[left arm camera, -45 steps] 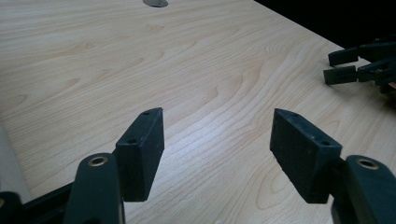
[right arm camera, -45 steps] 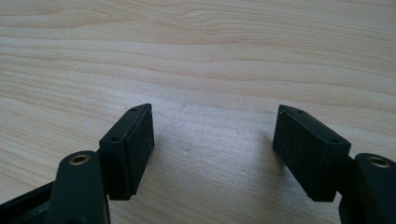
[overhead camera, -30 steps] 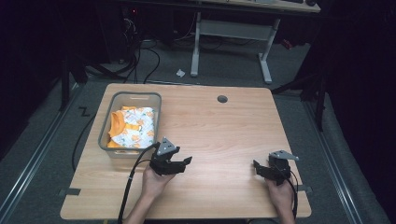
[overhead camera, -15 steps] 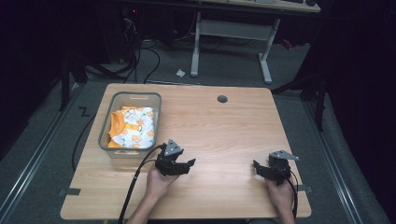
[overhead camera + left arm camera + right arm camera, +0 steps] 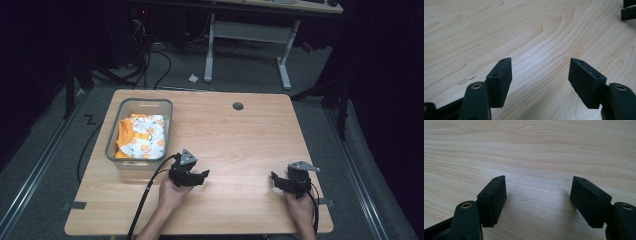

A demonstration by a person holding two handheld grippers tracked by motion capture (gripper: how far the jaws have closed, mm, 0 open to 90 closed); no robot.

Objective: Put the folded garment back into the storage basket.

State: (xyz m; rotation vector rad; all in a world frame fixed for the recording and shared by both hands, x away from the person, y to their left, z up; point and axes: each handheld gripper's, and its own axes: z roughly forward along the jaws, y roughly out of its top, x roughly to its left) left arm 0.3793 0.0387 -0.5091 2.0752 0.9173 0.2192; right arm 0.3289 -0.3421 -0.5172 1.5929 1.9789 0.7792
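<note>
A grey plastic bin (image 5: 114,139) stands at the table's left side with orange and white patterned cloth (image 5: 141,136) folded inside it. My left gripper (image 5: 202,176) sits low over the wood just right of the bin's near corner, jaws pointing right and open with bare table between them (image 5: 540,68). My right gripper (image 5: 275,181) rests near the front right of the table, pointing left, open with nothing between its pads (image 5: 537,188). The right gripper's jaw tips (image 5: 629,10) show far off in the left gripper view.
The wooden table (image 5: 235,145) has a round cable hole (image 5: 238,106) near its back edge. A black cable (image 5: 150,192) trails from the left gripper off the front edge. Behind the table stand a white desk frame (image 5: 250,35) and floor cables (image 5: 145,60).
My left gripper has slid a little to the right and sunk closer to the tabletop. The right gripper has kept still.
</note>
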